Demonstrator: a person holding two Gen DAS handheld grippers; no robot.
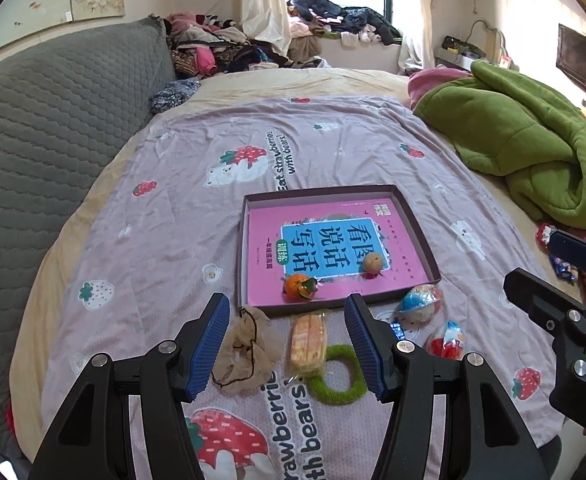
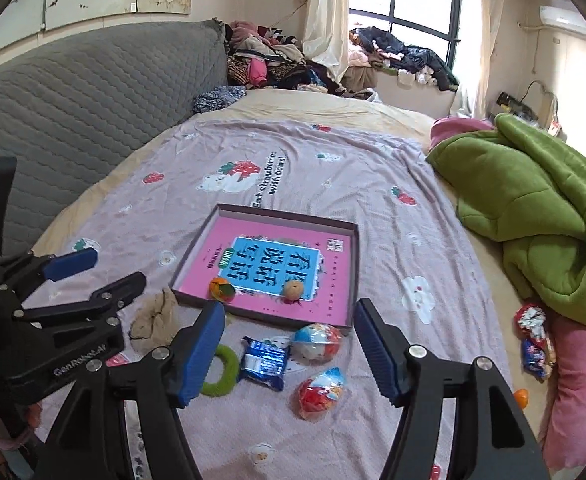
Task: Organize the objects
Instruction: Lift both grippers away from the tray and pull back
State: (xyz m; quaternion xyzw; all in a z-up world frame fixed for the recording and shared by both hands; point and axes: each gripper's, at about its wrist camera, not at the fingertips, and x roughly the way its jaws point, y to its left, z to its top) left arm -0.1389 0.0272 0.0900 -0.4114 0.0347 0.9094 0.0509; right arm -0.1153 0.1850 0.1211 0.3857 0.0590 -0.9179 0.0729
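Note:
A shallow dark box (image 1: pixel 249 240) (image 2: pixel 355 272) lies on the strawberry bedsheet with a pink book inside. On the book rest an orange (image 1: pixel 295 285) (image 2: pixel 221 289) and a brown walnut-like ball (image 1: pixel 373 262) (image 2: pixel 293 290). In front of the box lie a beige hairnet (image 1: pixel 249 350) (image 2: pixel 155 318), a wrapped cake (image 1: pixel 308 340), a green ring (image 1: pixel 339 380) (image 2: pixel 223 372), a blue packet (image 2: pixel 265 362) and two toy eggs (image 2: pixel 317 342) (image 2: pixel 321 392). My left gripper (image 1: pixel 287 300) (image 2: pixel 117 268) hangs open above the hairnet and cake. My right gripper (image 2: pixel 289 306) (image 1: pixel 549 264) hangs open above the packet and eggs, holding nothing.
A green blanket (image 2: pixel 533 216) (image 1: pixel 533 152) is heaped to the right over pink cloth. Snack packets (image 2: pixel 533 340) lie beside it. A grey quilted headboard (image 1: pixel 53 140) runs along the left. Piled clothes (image 1: pixel 221 48) sit at the far end under the window.

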